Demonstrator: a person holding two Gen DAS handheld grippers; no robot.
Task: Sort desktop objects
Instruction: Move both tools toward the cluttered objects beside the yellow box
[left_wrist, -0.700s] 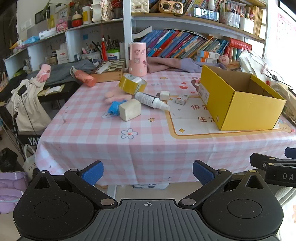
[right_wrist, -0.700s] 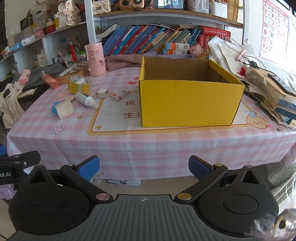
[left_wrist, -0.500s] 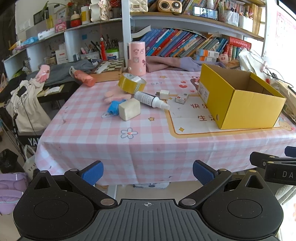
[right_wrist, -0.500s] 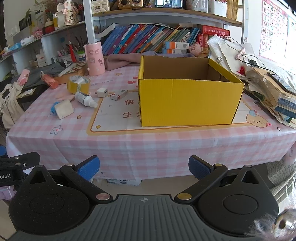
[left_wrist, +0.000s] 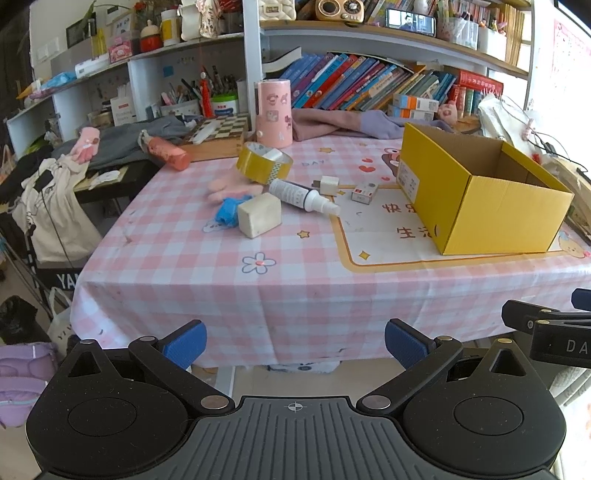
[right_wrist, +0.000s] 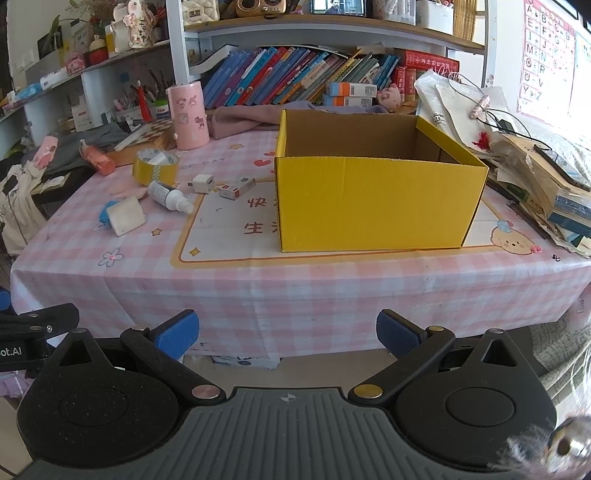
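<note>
Now, from the left wrist, your left claw (left_wrist: 295, 341) hangs wide open and empty, short of the bench (left_wrist: 280, 291) edge. The clutter lies well ahead on the pink cloth: tape roll (left_wrist: 264, 163), spray bottle (left_wrist: 303, 196), white block (left_wrist: 259, 220) touching a blue scrap (left_wrist: 227, 211), adapter (left_wrist: 328, 184), small carton (left_wrist: 365, 192). The yellow box (left_wrist: 480, 199) stands open to their right. Nothing looks sorted yet; this reads as the opening approach. Your next move calls for a reach forward over the bench edge, likely to the block, the nearest piece.

From the right wrist, your right claw (right_wrist: 288, 334) is likewise spread wide, gripping nothing, facing the box (right_wrist: 376, 206), whose visible interior looks bare. A pink cup (right_wrist: 186, 115) and orange tube (right_wrist: 96, 159) sit behind the clutter; piled papers (right_wrist: 535, 177) crowd the box's right side, leaving its left side the easier way in.
</note>
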